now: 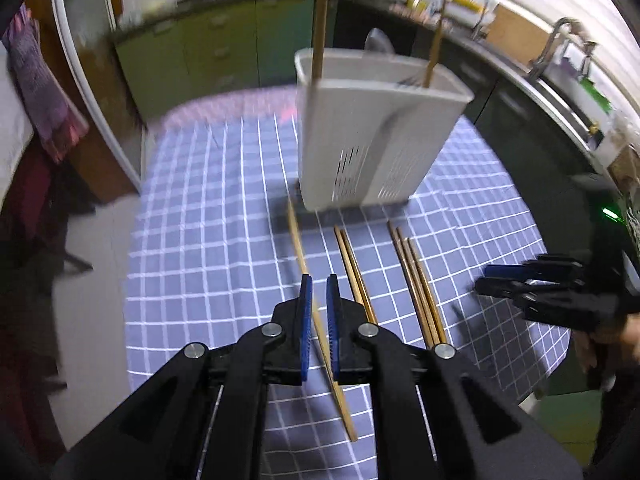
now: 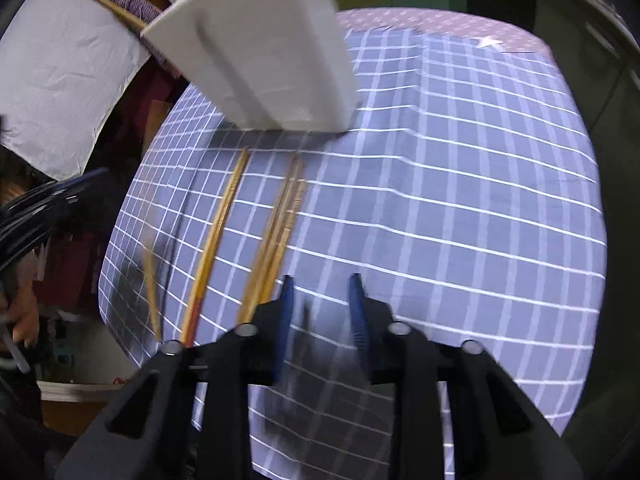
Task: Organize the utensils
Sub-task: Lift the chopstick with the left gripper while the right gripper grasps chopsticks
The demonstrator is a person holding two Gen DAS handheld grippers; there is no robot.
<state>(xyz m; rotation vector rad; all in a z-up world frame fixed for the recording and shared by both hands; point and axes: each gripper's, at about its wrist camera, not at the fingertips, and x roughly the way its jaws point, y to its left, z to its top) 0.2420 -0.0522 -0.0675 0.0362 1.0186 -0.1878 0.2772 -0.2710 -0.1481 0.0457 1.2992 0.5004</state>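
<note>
A white utensil holder stands on the blue checked tablecloth, with wooden chopsticks and a fork sticking out of its top. Several wooden chopsticks lie in front of it: a single one, a pair, and a group of three. My left gripper is open, its jaws straddling the single chopstick without closing on it. My right gripper is open and empty, just right of the group of chopsticks; it also shows in the left wrist view. The holder shows in the right wrist view.
The table is round, and its edge drops off close to my grippers. Green cabinets and a counter with a sink run behind the table. A cloth hangs at the left.
</note>
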